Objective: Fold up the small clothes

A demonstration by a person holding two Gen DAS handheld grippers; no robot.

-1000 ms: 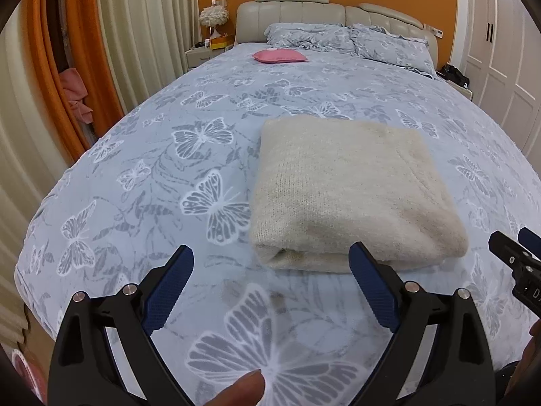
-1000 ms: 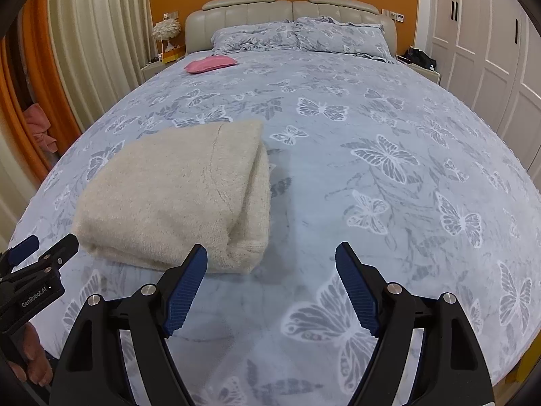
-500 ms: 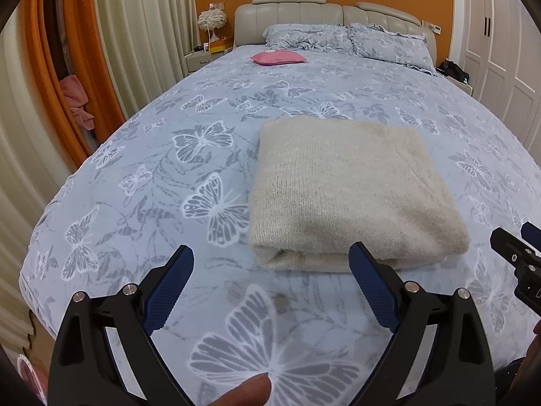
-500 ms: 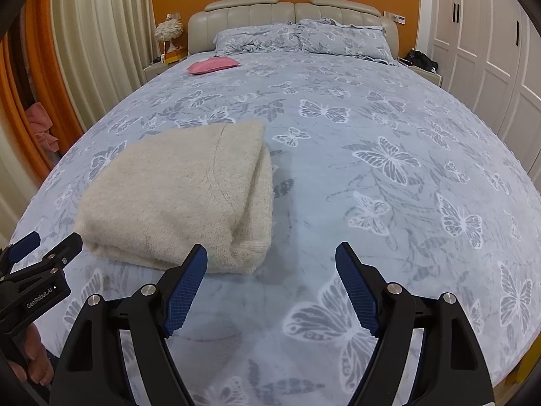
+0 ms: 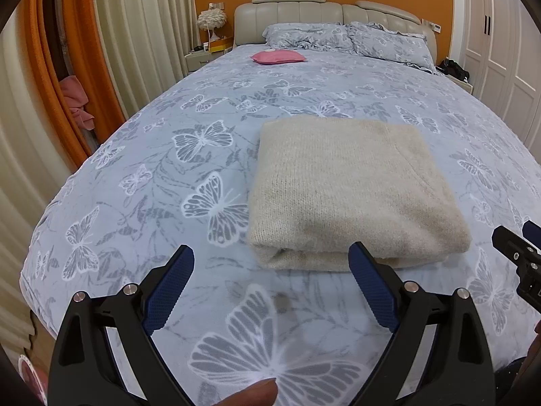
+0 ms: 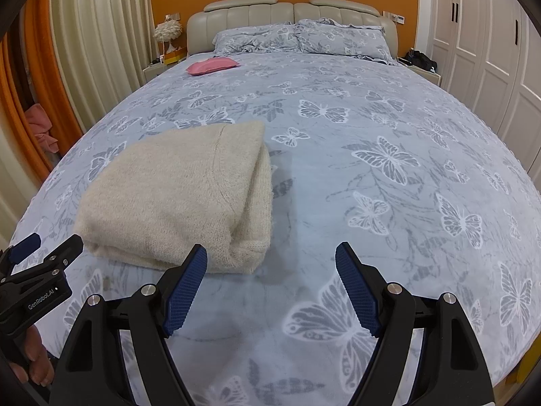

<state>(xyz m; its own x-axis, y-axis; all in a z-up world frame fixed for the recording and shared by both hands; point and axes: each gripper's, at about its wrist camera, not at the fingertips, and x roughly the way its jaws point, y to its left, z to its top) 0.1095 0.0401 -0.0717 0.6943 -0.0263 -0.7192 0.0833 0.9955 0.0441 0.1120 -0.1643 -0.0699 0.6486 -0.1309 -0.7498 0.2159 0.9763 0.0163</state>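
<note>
While a folded cream sweater [image 5: 351, 189] is laid flat on the bed [image 5: 189, 182], near its foot edge, both hand-held grippers are held just short of that sweater. The left hand-held gripper [image 5: 270, 267] is spread apart with nothing between its jaws, and the right hand-held gripper [image 6: 270, 267] is likewise spread and empty. A pink cushion [image 6: 212, 66] is seen well beyond the sweater, near the pillows [image 6: 301, 39].

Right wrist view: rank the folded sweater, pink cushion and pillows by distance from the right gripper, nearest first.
From the right gripper, open and empty:
1. Folded cream sweater, just ahead and to the left on the bedspread.
2. Pink cushion, far up the bed, left of centre.
3. Pillows, farthest, against the headboard.
</note>
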